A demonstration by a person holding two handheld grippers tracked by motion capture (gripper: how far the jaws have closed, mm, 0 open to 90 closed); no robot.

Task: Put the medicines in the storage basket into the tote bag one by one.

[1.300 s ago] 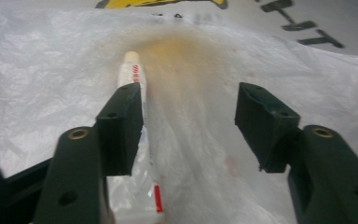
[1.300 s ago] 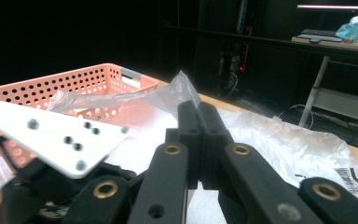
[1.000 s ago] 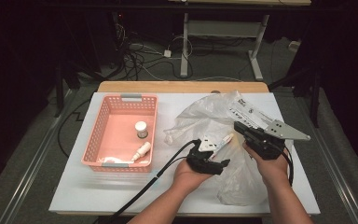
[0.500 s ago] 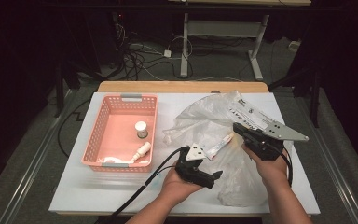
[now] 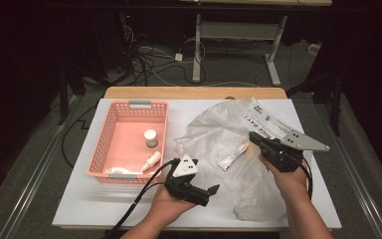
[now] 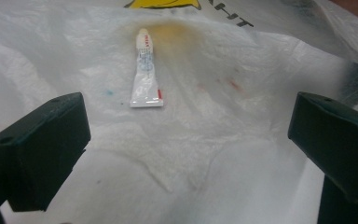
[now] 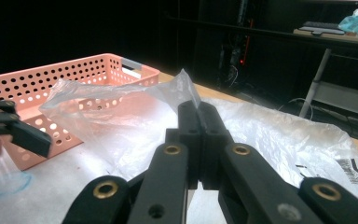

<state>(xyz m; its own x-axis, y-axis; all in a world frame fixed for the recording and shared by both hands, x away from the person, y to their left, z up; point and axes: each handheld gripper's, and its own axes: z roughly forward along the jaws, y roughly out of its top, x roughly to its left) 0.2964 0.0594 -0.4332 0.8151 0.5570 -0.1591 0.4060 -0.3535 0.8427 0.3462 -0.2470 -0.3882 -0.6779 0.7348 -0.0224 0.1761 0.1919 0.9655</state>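
From the high view, I am holding my left gripper (image 5: 206,191) near the front edge of the table (image 5: 79,209), its jaws spread wide with nothing between them; they have just been opening. It is hovering just beside the front-left part of the clear plastic bag (image 5: 219,134), which is lying across the right half of the table. My right gripper (image 5: 254,137) is sitting over the bag toward the right edge, jaws pinched together on a fold of the plastic. A small white tube (image 5: 234,155) is lying on the bag between my two grippers, touching neither. The pink basket (image 5: 107,149) is standing on the left half of the table, with a small bottle and other small items inside.

In the left gripper view, I am looking along my two black jaws, standing far apart at either side and gripping nothing. The tube (image 6: 145,70) is lying on the bag (image 6: 214,154) ahead of them, cap end pointing away, well clear of both pads.

In the right gripper view, my jaws are clamped together on a raised peak of the bag (image 7: 186,91), which is lifting up from the table. The basket (image 7: 74,79) is standing behind it at the left, and my left gripper (image 7: 14,128) is showing at the left edge.
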